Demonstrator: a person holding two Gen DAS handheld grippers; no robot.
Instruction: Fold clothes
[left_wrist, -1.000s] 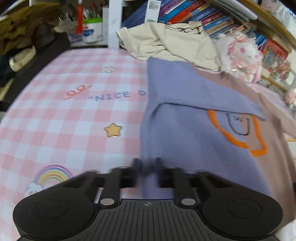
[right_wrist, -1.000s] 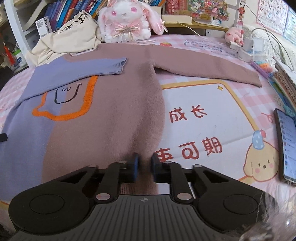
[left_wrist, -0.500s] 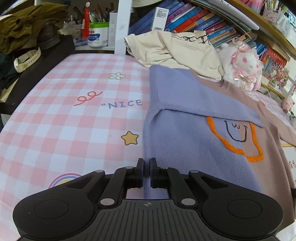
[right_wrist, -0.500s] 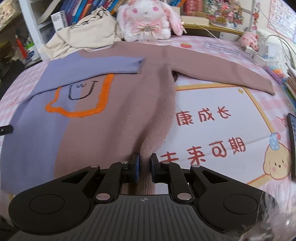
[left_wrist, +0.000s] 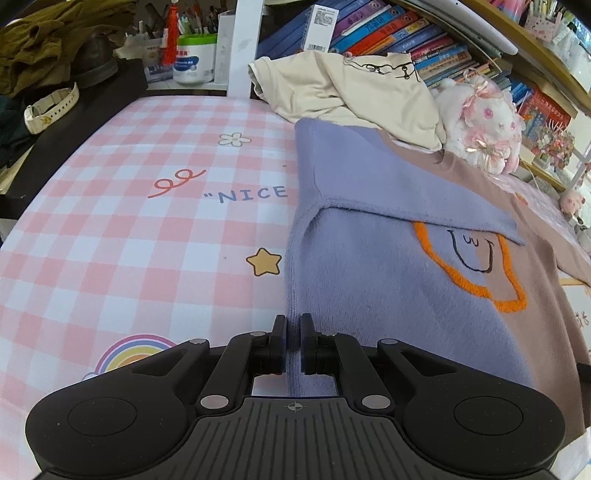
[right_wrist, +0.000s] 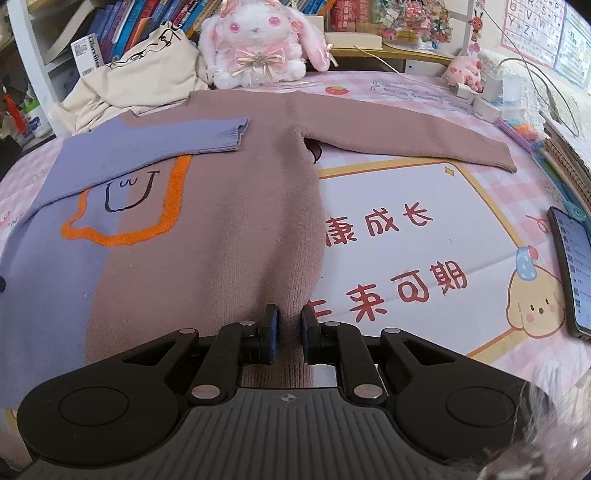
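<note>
A two-coloured sweater (right_wrist: 221, 229), purple on one side and brownish-pink on the other, lies flat on a pink checked tablecloth (left_wrist: 129, 240) with its hem toward the cameras; its purple sleeve (right_wrist: 159, 147) is folded across the chest, over the top of an orange outline with a drawn smile, while the brown sleeve (right_wrist: 406, 136) stretches straight out over the cloth; the left gripper (left_wrist: 293, 341) sits at the purple side edge near the hem, jaws nearly pressed together and pinching that edge of the knit between them; the right gripper (right_wrist: 290, 334) sits at the brown side near the hem, its jaws having just been opening a little, a raised ridge of brown fabric still between the pads, which touch it; a cream shirt (left_wrist: 351, 92) is heaped beyond the collar, beside a white plush rabbit (right_wrist: 258, 40); a phone (right_wrist: 572, 266) lies at the right edge of the table, well apart from the sweater.
</note>
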